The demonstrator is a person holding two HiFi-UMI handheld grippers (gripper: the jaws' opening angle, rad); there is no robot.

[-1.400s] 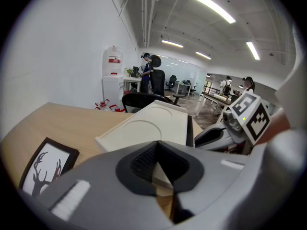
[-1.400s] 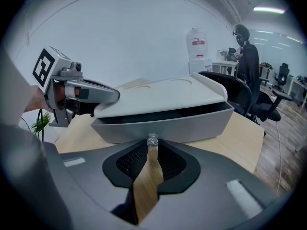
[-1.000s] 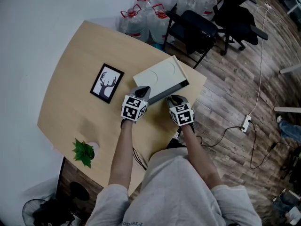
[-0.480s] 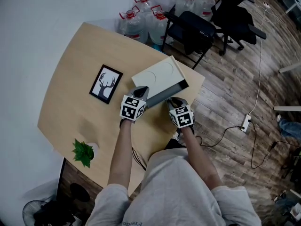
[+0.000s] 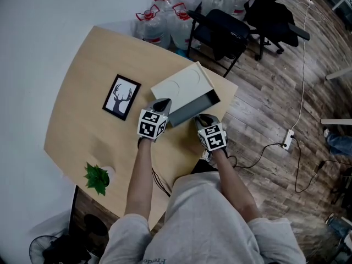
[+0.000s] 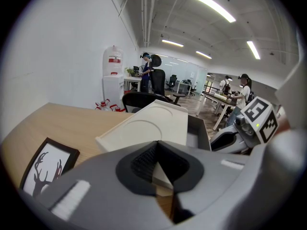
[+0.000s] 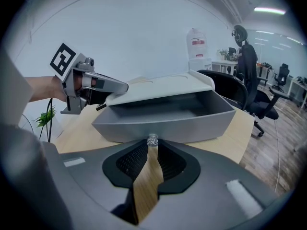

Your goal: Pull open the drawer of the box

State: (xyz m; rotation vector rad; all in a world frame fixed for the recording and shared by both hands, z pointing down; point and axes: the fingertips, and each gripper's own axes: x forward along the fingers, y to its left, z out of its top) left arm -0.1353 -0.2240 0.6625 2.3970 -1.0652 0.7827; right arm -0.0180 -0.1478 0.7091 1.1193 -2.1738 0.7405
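Note:
A cream box (image 5: 180, 83) lies on the round wooden table (image 5: 82, 114), near its right edge. Its grey drawer (image 5: 193, 109) is slid partly out toward me, and the tray (image 7: 163, 121) looks empty inside. My right gripper (image 5: 203, 120) is shut on the small clear knob (image 7: 152, 139) on the drawer front, which sits between its tips (image 7: 152, 146). My left gripper (image 5: 160, 107) grips the box's near left corner. The cream edge (image 6: 160, 176) shows in the narrow gap between its jaws (image 6: 156, 150). In the right gripper view, the left gripper (image 7: 109, 87) clamps the lid (image 7: 158, 87).
A framed deer picture (image 5: 121, 97) lies left of the box, and a small green plant (image 5: 98, 176) is at the near left table edge. Water bottles (image 5: 159, 23) and black chairs (image 5: 220, 29) stand beyond the table. A cable and power strip (image 5: 286, 142) lie on the floor to the right.
The drawer has come further out of the box, showing more of its grey inside. Both grippers keep their hold, and the box has shifted slightly away.

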